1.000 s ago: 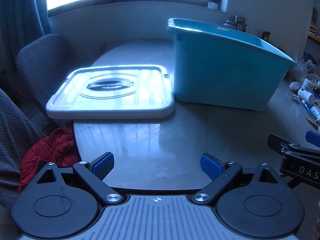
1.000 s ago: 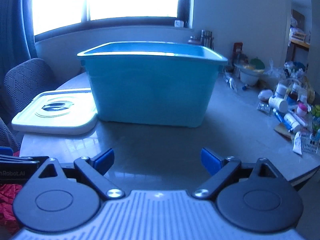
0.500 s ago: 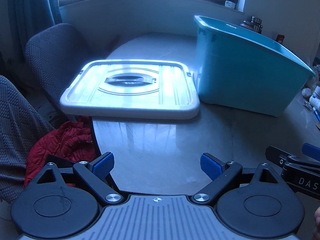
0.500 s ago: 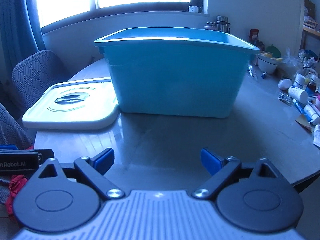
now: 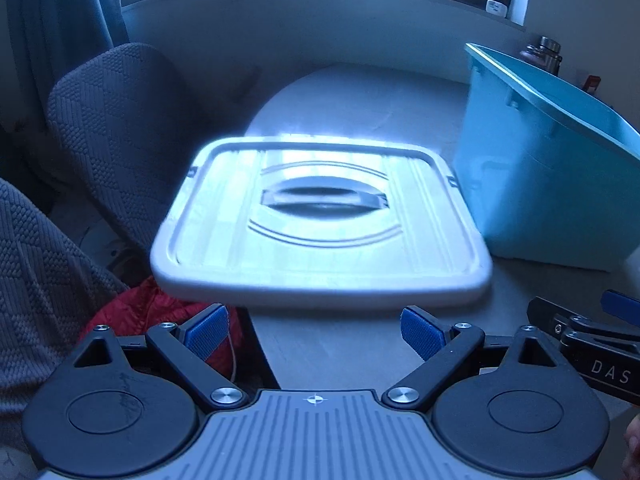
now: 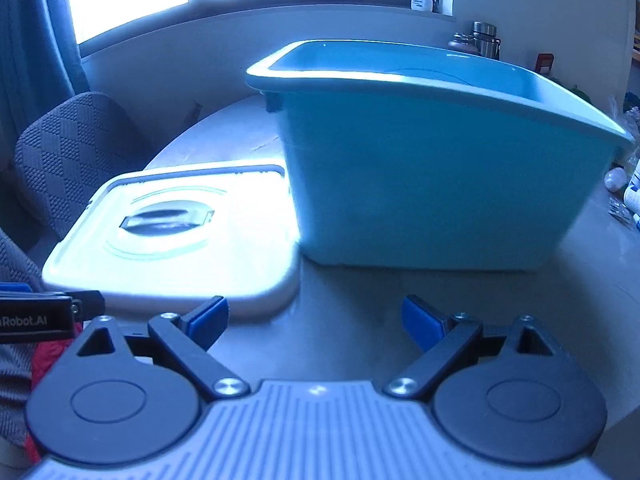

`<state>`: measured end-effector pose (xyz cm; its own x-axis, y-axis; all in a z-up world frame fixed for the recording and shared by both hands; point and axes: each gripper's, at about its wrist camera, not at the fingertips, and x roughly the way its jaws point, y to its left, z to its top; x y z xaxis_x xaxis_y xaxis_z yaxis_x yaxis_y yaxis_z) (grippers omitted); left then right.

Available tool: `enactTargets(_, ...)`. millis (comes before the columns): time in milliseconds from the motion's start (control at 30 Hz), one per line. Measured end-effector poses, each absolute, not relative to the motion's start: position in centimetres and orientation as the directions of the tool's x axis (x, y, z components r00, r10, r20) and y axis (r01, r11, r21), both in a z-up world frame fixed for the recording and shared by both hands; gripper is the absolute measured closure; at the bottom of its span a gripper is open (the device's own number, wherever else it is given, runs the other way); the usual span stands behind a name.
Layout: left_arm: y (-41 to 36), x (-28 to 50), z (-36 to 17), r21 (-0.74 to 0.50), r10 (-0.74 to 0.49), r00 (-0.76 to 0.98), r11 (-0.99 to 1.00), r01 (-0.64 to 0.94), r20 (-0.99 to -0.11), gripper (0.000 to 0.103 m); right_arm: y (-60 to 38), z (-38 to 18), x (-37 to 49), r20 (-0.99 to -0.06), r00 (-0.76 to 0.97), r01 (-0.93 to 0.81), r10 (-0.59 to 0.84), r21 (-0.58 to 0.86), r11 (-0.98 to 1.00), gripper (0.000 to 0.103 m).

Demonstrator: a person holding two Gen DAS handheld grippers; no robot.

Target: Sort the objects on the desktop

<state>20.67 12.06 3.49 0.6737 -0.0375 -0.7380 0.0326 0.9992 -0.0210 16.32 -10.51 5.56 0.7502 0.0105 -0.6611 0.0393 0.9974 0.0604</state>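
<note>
Looking through the left wrist view first: left gripper sits low at the bottom of the frame, jaws spread wide, nothing between the blue pads. It's aimed straight at the lid, which fills the middle of the frame, lying flat with its near left corner overhanging the table edge. I'd say the lid is parked off to the side so the tub at right stays open for loading. Chair at upper left, something red below the table edge at lower left.

Right wrist view: right gripper also at the bottom, held level, jaws spread and empty. Tub dominates centre-right, upright, mouth open; lid just beside it at left, whether touching I can't tell. Small bottles at the far right edge are probably what needs sorting. Flasks at upper right behind the tub. Both tools point forward, side by side.
</note>
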Motion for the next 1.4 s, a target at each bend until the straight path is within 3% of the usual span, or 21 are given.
enactTargets(700,21.0,30.5,1.9,-0.084,-0.13,0.605,0.991,0.104,-0.785,0.008,-3.6,5.1,22.3,-0.681,0.729,0.128,-0.064,0.044,0.991,0.009)
enactTargets(1100,24.0,34.8,0.0,-0.202,-0.185,0.516,0.979,0.023,-0.836,0.008,-1.9,4.8,24.3,-0.705,0.704,0.143,-0.081,0.029,0.989,0.009)
enactTargets(1400,23.7,38.8,-0.7,-0.189,-0.174,0.48,0.982,0.018,-0.86,0.008,-1.7,5.2,26.5,-0.695,0.717,0.104,-0.057,0.026,0.994,0.009)
